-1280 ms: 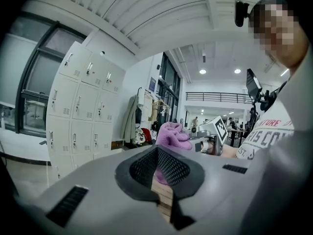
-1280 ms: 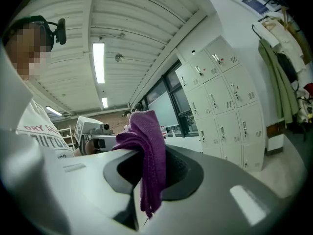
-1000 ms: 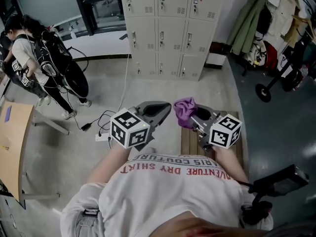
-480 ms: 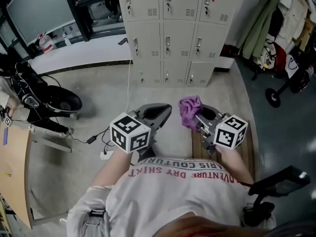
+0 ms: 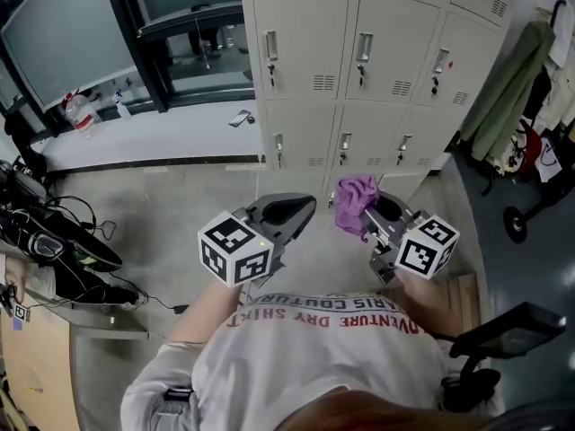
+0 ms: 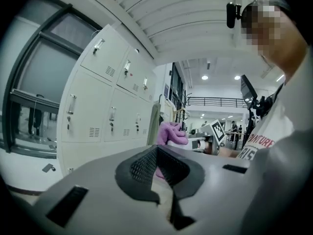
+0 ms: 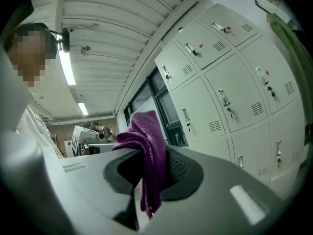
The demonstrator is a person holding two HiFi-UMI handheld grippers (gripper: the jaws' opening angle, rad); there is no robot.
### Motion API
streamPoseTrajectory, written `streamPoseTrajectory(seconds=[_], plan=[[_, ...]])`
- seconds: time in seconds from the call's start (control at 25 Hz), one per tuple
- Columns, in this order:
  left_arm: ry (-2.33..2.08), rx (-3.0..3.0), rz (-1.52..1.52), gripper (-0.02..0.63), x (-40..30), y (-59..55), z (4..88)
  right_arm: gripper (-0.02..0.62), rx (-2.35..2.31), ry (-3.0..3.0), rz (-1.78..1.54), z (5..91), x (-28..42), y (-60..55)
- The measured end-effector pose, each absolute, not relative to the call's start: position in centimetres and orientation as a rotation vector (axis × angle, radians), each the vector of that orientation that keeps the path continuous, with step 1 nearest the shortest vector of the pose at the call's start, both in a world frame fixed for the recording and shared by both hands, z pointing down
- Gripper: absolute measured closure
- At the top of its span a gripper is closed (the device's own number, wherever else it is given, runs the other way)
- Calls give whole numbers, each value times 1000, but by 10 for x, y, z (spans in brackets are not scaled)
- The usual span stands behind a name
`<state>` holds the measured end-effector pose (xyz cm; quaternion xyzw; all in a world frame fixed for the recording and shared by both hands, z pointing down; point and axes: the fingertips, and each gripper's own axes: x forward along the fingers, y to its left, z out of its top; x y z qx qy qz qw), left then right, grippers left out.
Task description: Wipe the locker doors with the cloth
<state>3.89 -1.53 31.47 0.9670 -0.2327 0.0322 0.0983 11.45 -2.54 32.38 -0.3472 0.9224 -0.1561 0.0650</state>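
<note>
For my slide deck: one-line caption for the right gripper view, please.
Right gripper shut on a purple cloth, facing pale locker doors.

You're in a workplace locker area, part of a workshop or lab hall, not a home. A bank of pale grey metal lockers (image 5: 359,61) with vent slots and handles fills the wall ahead. Underfoot is a bare grey concrete floor (image 5: 180,205) with loose black cables (image 5: 63,227) at your left. There's a dark-framed glass partition (image 5: 72,34) beside the lockers, and green coats (image 5: 512,88) hang at your right. Overhead are a white ribbed ceiling (image 6: 186,18) and a strip light (image 7: 65,67). A railed upper gallery (image 6: 215,101) runs across the far end.
</note>
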Motion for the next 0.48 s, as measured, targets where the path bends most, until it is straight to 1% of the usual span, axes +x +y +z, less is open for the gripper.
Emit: streamPoseTrajectory(seconds=[0.12, 0.28, 0.48], plan=[[-727, 2872, 71, 607, 5, -77, 298, 549, -1063, 2750, -410, 302, 92, -85], [-836, 2835, 19, 607, -29, -137, 295, 549, -1093, 2703, -326, 287, 79, -138], [-887, 2845, -4, 606, -46, -178, 286, 548, -1088, 2648, -213, 257, 67, -184]])
